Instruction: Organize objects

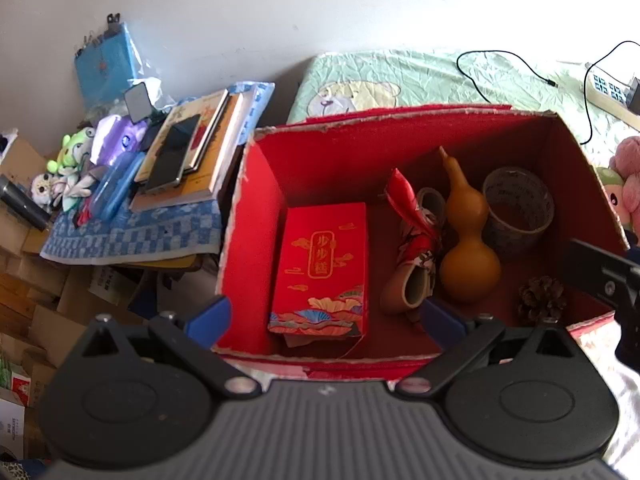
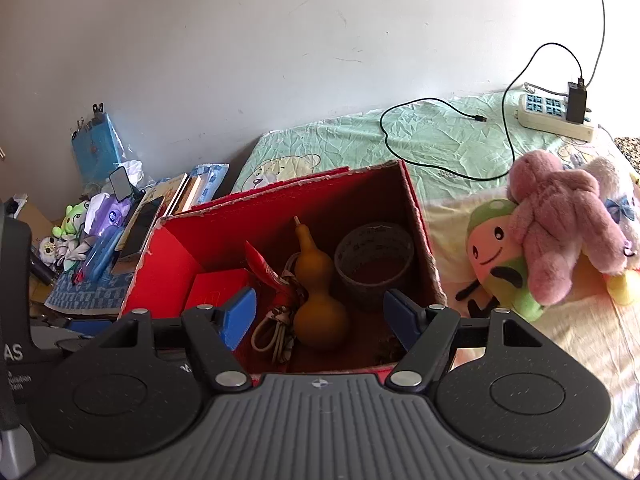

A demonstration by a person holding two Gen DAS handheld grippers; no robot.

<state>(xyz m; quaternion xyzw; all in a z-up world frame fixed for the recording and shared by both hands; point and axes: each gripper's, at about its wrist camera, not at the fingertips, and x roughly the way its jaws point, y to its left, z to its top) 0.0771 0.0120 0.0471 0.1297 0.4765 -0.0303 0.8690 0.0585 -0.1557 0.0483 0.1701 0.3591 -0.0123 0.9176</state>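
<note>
Both grippers, left point(image 1: 326, 320) and right point(image 2: 320, 316), hover jaws spread and empty over a red box point(image 1: 256, 216) holding a gourd point(image 2: 316, 300).

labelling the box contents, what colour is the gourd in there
The gourd is a plain golden tan, with no pattern; it shows best in the left wrist view.

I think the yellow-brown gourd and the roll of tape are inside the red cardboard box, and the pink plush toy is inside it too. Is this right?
Not entirely. The yellow-brown gourd and the roll of tape are inside the red cardboard box, but the pink plush toy is not: the right wrist view shows it lying outside the box, on the bed to its right, among other soft toys.
</note>
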